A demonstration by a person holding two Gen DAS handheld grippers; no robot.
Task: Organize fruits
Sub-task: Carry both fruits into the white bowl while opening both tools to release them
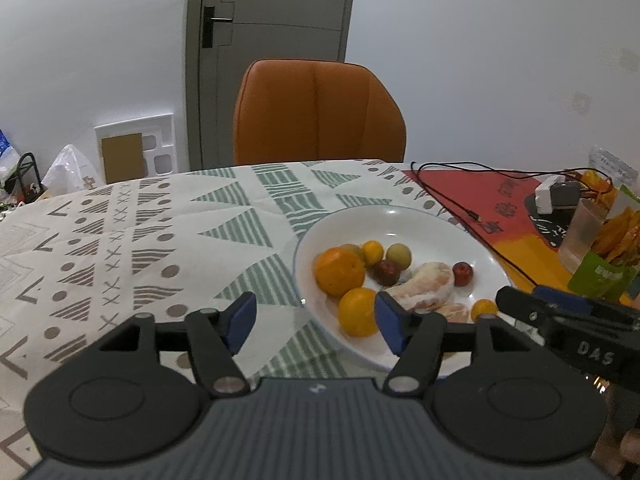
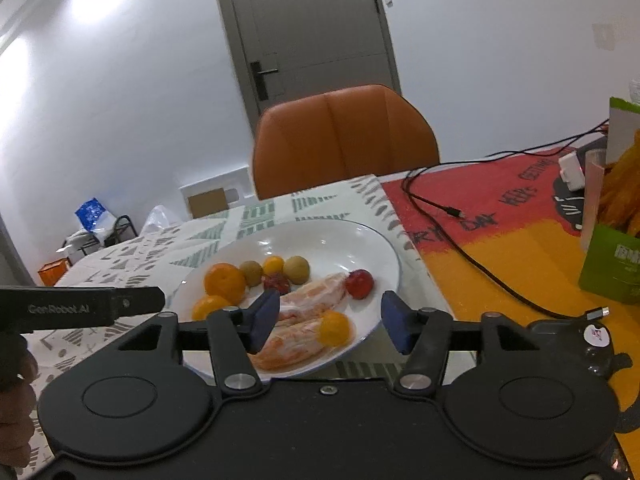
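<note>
A white plate (image 1: pixel 420 224) (image 2: pixel 320 236) on the patterned tablecloth holds mixed fruit: a large orange (image 1: pixel 339 271) (image 2: pixel 224 283), a smaller orange (image 1: pixel 357 312) (image 2: pixel 209 306), small yellow, green and red fruits, and peeled pomelo pieces (image 1: pixel 424 287) (image 2: pixel 316 296). My left gripper (image 1: pixel 316 326) hovers open over the plate's near left rim, holding nothing. Open too, my right gripper (image 2: pixel 330 326) hangs above the plate's near edge, over a pomelo piece and a small yellow fruit (image 2: pixel 334 328). Each view catches the other gripper at its side edge.
An orange chair (image 1: pixel 320 112) stands behind the table. To the right lie a red and yellow mat (image 2: pixel 520 248), a black cable (image 2: pixel 472 256), a white charger (image 1: pixel 548 196), a clear cup (image 1: pixel 580 236) and snack packs (image 2: pixel 616 264). Clutter sits on the floor at the left.
</note>
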